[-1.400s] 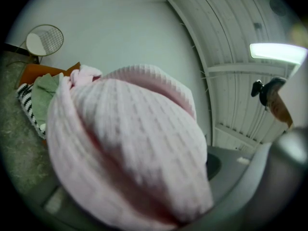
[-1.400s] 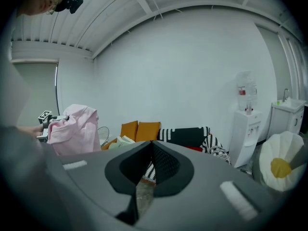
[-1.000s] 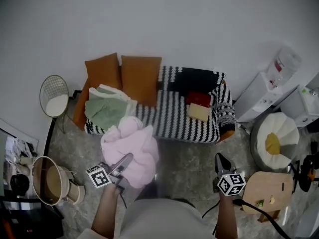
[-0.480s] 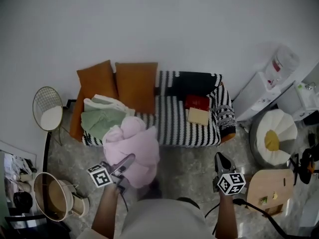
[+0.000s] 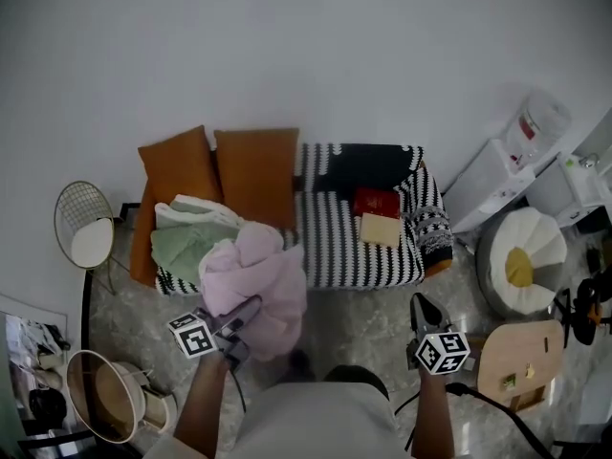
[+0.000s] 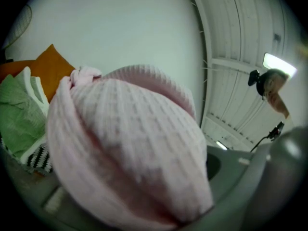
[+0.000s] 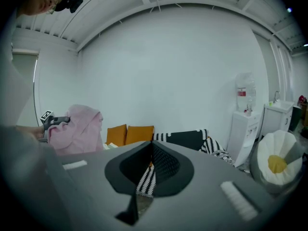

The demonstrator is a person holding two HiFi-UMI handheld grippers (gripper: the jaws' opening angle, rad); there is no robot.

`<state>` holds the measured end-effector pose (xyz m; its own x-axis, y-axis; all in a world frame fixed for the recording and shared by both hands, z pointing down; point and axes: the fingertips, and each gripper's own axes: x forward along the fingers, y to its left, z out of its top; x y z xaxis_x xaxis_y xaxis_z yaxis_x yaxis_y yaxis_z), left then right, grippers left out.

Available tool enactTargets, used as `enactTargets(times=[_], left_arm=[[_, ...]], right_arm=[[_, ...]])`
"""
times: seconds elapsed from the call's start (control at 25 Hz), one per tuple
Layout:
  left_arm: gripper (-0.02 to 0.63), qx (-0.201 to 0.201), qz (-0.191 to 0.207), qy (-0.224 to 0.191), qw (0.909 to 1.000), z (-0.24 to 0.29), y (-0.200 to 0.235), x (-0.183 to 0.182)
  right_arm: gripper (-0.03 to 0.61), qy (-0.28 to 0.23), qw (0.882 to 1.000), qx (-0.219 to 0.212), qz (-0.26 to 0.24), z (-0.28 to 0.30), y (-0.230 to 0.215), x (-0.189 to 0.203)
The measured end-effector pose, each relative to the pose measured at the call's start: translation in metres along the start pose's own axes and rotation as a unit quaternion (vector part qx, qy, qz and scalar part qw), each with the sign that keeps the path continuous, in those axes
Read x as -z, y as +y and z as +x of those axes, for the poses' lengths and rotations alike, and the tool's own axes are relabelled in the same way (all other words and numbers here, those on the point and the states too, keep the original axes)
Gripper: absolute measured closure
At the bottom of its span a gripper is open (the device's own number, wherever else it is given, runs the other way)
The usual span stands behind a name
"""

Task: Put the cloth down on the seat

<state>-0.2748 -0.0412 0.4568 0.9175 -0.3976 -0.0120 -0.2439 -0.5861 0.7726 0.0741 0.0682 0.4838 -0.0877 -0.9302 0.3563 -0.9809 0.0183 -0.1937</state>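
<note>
A bunched pink cloth (image 5: pixel 256 277) hangs in front of the sofa's left half, over the front edge of the black-and-white striped seat (image 5: pixel 335 242). My left gripper (image 5: pixel 243 314) is shut on its lower part. In the left gripper view the pink cloth (image 6: pixel 130 148) fills the space between the jaws and hides their tips. My right gripper (image 5: pixel 421 306) hovers over the floor to the right of the sofa's front, shut and holding nothing. In the right gripper view, the right gripper (image 7: pixel 150 146) points at the sofa, with the pink cloth (image 7: pixel 74 126) at the left.
A green cloth (image 5: pixel 182 242) lies on the seat's left end beside two orange cushions (image 5: pixel 253 165). A black cloth (image 5: pixel 368 165), a red item (image 5: pixel 376 202) and a tan book (image 5: pixel 380 229) occupy the right half. A water dispenser (image 5: pixel 497 175), wire table (image 5: pixel 84 237) and basket (image 5: pixel 100 395) flank the sofa.
The sofa has slid lower and closer in the head view while the pink cloth stays in my left gripper, now nearer the seat's front edge. The right gripper holds its place.
</note>
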Motion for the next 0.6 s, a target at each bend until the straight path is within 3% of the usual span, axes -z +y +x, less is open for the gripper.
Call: enactTargets(times=[0.6], left_arm=[[0.359,-0.004,-0.003,0.013,0.9999,0.028,0.016,-0.007]], right_arm=[[0.574,0.006,1.0,-0.004,0.009,0.029,-0.014,-0.001]])
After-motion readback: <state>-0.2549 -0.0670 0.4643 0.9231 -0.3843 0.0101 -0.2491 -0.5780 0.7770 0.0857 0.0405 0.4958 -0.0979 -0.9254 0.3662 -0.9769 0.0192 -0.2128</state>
